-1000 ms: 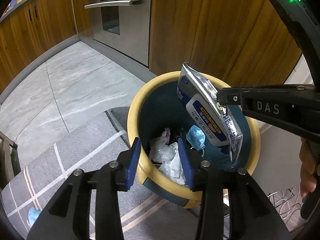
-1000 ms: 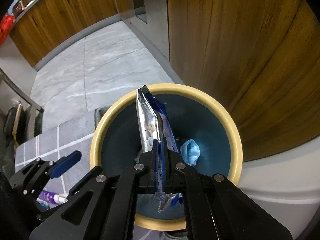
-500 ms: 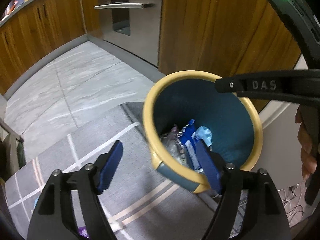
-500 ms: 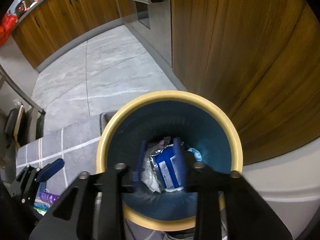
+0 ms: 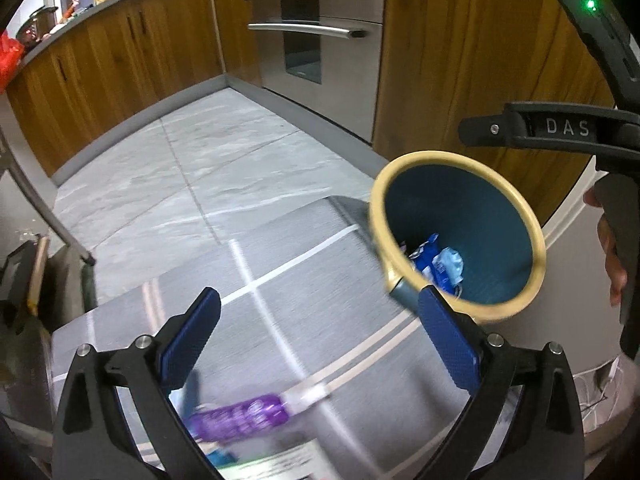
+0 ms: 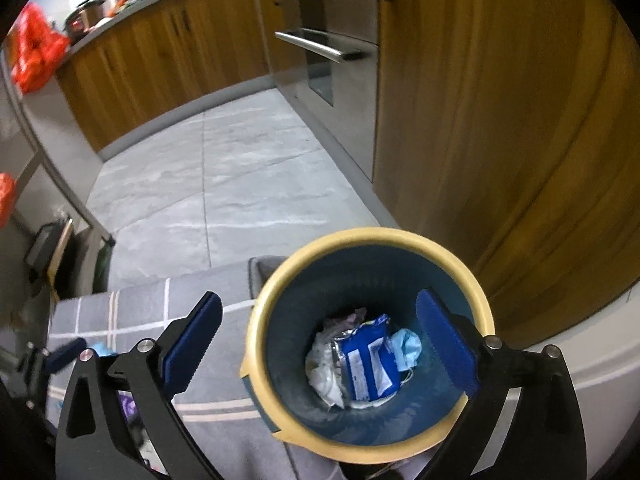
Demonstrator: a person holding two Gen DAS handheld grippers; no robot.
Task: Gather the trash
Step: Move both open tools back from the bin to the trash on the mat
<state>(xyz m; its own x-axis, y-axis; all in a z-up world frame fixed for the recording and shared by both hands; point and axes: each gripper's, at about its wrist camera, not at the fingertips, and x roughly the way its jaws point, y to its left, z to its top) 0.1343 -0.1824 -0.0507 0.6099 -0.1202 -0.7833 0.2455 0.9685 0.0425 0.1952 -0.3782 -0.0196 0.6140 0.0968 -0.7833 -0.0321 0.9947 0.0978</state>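
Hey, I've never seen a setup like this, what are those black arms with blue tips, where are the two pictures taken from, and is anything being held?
No robot here: a person holds a two-finger gripper in each hand, each with a fisheye camera looking along its fingers. One picture is from the left gripper, the other from the right gripper. Both have just been opening, and nothing is between their blue pads. The right one hangs over a blue bin with a yellow rim, which holds a blue and silver packet, a blue face mask and crumpled wrappers. On the grey rug a purple wrapper lies below the left gripper.

"DAS" in pale letters on right gripper (image 5: 568,132) arm; nothing else legible
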